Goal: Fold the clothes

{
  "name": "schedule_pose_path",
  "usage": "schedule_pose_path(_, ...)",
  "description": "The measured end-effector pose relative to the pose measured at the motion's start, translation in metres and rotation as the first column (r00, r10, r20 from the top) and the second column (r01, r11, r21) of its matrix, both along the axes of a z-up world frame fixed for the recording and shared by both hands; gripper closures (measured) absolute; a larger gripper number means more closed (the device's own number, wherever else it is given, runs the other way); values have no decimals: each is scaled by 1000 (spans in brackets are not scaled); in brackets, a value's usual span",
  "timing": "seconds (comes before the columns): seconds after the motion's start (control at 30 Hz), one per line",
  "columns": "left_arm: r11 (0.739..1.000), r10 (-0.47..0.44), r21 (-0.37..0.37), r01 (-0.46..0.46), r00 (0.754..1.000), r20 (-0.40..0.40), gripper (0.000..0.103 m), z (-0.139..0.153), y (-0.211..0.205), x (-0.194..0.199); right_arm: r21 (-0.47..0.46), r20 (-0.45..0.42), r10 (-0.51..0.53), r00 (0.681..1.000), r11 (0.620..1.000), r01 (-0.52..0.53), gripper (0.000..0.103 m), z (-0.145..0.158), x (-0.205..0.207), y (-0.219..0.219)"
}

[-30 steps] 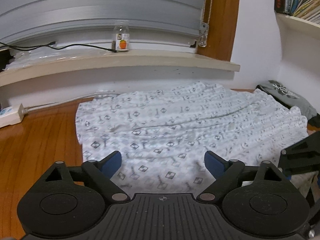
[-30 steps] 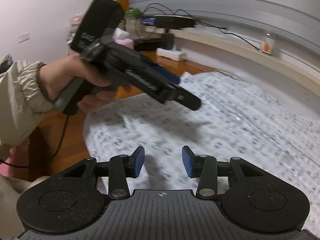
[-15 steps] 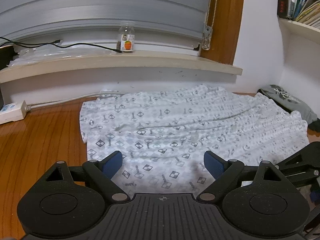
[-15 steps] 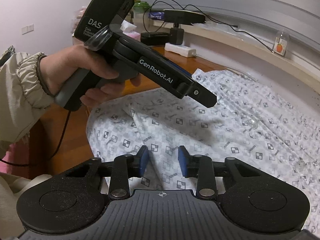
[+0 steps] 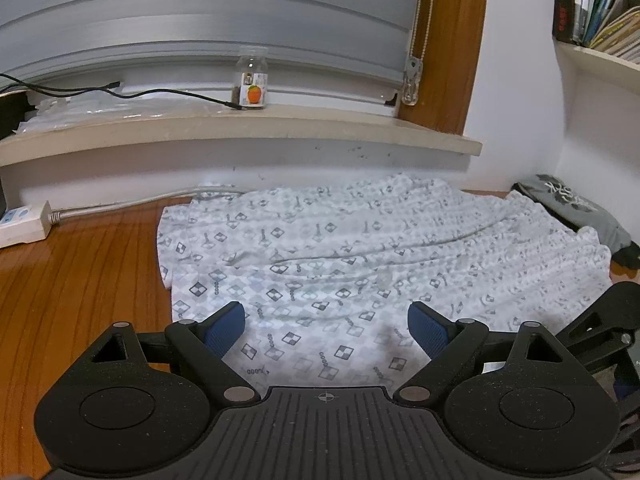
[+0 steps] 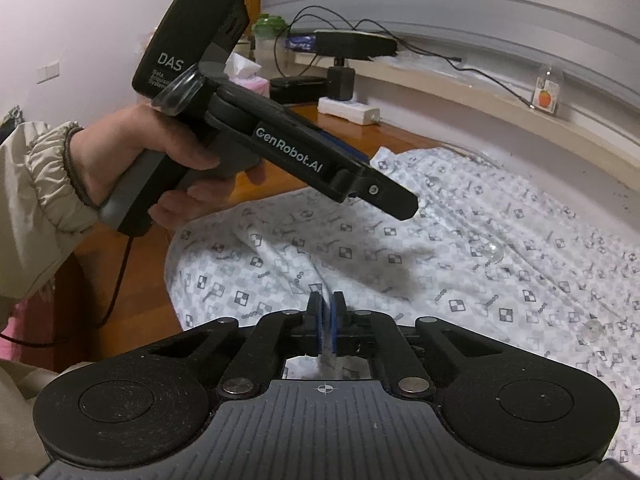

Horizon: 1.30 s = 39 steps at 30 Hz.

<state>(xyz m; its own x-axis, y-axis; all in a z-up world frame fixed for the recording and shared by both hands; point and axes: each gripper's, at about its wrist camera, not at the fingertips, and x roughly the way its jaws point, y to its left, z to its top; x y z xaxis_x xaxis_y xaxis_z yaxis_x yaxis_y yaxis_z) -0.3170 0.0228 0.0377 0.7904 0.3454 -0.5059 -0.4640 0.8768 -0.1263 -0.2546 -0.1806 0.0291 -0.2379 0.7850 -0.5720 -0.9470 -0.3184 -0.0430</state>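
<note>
the patterned shirt [image 5: 360, 264] lies spread and rumpled on the wooden surface [image 5: 80, 280], no fold visible; right claw [image 6: 327, 322] pinches its near edge, left claw [image 5: 326, 328] hovers wide

White shirt [image 5: 360, 264] with grey checked-diamond print and clear buttons, spread rumpled on the wooden floor [image 5: 80, 280], far edge against the wall below the windowsill [image 5: 240, 132]

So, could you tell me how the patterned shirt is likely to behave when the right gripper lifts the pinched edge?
The patterned shirt will probably drape limply, since it lies in soft wrinkles. It looks thin and light, so the right gripper, shut on a fold, should lift it easily. Its clear buttons may add slight weight along one edge.
</note>
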Motion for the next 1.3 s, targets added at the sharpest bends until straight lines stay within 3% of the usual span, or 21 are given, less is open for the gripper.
schedule_pose_path(0.2, 1000, 14, 1, -14, 1000, 12, 12, 3, 2, -3, 85, 5, -58, 998, 995, 57, 102, 12, 12, -6)
schedule_pose_path(0.37, 1000, 17, 11, -17, 1000, 17, 10, 5, 2, -3, 171, 13, -177, 984, 970, 172, 102, 32, 52, -20)
schedule_pose_path(0.47, 1000, 9, 3, -9, 1000, 23, 10, 5, 3, 0, 218, 26, -291, 956, 935, 278, 102, 44, 92, -38)
schedule_pose_path(0.57, 1000, -10, 8, 10, 1000, 13, 10, 6, 0, 10, 277, 35, -426, 904, 873, 400, 102, 57, 137, -69)
schedule_pose_path(0.7, 999, -49, 21, 49, 999, -4, 8, 6, -5, 30, 353, 55, -629, 775, 739, 574, 102, 72, 201, -127)
schedule_pose_path(0.77, 998, -64, 23, 64, 998, -14, 7, 5, -7, 42, 401, 103, -741, 663, 641, 654, 102, 76, 232, -162)
schedule_pose_path(0.83, 996, -79, 26, 80, 997, -25, 7, 4, -10, 53, 443, 160, -852, 498, 513, 735, 102, 76, 258, -196)
schedule_pose_path(0.9, 995, -95, 28, 96, 995, -36, 7, 2, -12, 62, 426, 219, -909, 355, 416, 803, 100, 67, 283, -218)
schedule_pose_path(0.93, 994, -101, 26, 102, 994, -43, 6, 0, -13, 66, 399, 228, -920, 318, 386, 832, 96, 60, 293, -227)
schedule_pose_path(0.97, 994, -108, 25, 109, 993, -51, 6, -2, -13, 71, 376, 220, -925, 310, 374, 848, 93, 52, 298, -232)
schedule_pose_path(1.0, 994, -109, 24, 111, 992, -61, 6, -4, -13, 74, 353, 212, -920, 329, 386, 853, 90, 45, 299, -234)
schedule_pose_path(1.07, 993, -112, 22, 114, 991, -79, 6, -8, -11, 81, 334, 203, -902, 381, 430, 839, 71, 32, 294, -228)
schedule_pose_path(1.1, 993, -113, 20, 115, 990, -86, 6, -9, -10, 83, 331, 196, -889, 414, 457, 826, 67, 26, 288, -222)
schedule_pose_path(1.13, 993, -114, 20, 117, 989, -92, 6, -10, -9, 86, 316, 176, -866, 468, 500, 807, 60, 21, 281, -210)
schedule_pose_path(1.23, 991, -125, 32, 130, 985, -120, 6, -14, -7, 93, 207, 78, -744, 664, 663, 719, 59, 9, 268, -172)
schedule_pose_path(1.27, 990, -130, 40, 137, 982, -133, 6, -15, -7, 96, 173, 39, -694, 719, 713, 680, 59, 5, 264, -159)
schedule_pose_path(1.3, 989, -131, 48, 140, 980, -151, 7, -18, -6, 98, 145, 18, -662, 749, 743, 653, 59, 1, 263, -148)
